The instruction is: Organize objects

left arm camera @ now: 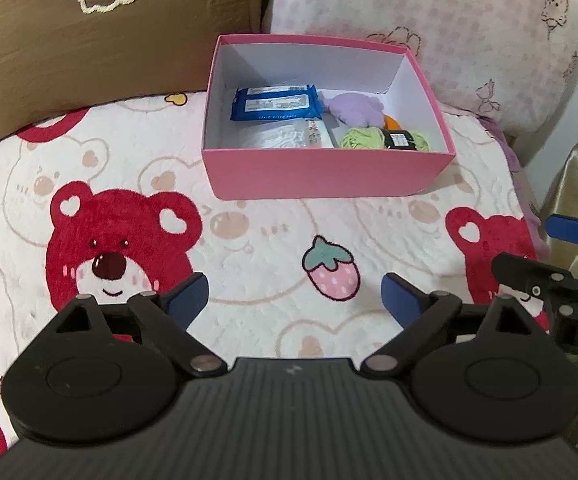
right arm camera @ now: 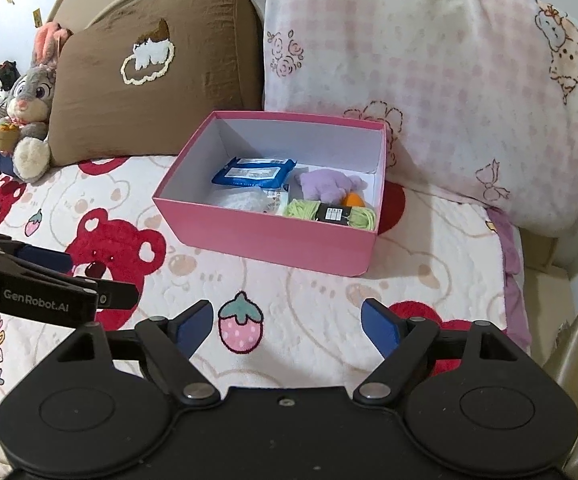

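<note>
On the bed, pink box [left arm camera: 325, 178] holds wipes pack [left arm camera: 275, 102], yarn [left arm camera: 359, 138], purple plush [left arm camera: 353, 108]; left hand-held gripper [left arm camera: 295, 298] and right hand-held gripper [right arm camera: 287, 326] spread, empty; sorting looks finished, next likely withdraw

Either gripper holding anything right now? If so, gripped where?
Nothing held. Left gripper and right gripper both stand open over the bear blanket, nothing between the pads. The items sit in the pink box.
</note>
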`<action>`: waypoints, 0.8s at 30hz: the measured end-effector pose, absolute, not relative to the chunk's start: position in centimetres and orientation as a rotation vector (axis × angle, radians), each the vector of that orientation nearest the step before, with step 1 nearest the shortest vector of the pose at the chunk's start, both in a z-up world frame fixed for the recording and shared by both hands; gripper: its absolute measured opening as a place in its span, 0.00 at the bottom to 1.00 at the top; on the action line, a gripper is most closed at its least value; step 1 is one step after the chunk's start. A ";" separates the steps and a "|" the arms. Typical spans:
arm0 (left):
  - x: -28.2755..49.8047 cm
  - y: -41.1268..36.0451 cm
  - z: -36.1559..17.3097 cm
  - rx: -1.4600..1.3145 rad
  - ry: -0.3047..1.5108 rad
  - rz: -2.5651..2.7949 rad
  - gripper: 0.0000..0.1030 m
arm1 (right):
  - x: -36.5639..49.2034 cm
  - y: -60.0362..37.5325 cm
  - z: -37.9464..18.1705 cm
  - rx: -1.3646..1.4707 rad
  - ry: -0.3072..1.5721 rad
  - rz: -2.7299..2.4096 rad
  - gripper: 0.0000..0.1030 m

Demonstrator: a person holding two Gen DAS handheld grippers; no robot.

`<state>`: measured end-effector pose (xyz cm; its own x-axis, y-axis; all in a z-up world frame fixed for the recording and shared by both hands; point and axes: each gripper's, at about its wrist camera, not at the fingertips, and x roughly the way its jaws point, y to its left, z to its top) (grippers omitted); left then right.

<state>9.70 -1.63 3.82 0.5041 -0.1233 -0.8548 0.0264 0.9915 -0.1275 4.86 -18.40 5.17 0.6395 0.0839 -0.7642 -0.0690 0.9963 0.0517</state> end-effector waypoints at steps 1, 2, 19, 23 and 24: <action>9.7 -1.6 3.7 -0.102 1.038 -0.085 0.93 | 4.9 -18.4 5.0 0.025 0.876 0.083 0.83; 9.7 -1.6 3.6 -0.096 1.041 -0.082 0.93 | 5.0 -18.5 4.9 0.033 0.880 0.079 0.89; 9.6 -3.3 2.7 -0.019 1.070 -0.015 0.96 | 4.9 -18.7 4.4 0.061 0.901 0.050 0.92; 9.3 -3.5 2.9 0.008 1.059 -0.003 0.96 | 4.7 -18.8 4.6 0.060 0.894 0.047 0.92; 9.3 -3.5 2.9 0.012 1.057 -0.001 0.96 | 4.6 -18.9 4.6 0.060 0.894 0.041 0.92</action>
<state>9.26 -3.54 2.92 0.4918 0.0048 -0.8707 0.0072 0.9999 0.0096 4.63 -18.94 4.59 0.6259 0.0608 -0.7775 -0.0106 0.9975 0.0695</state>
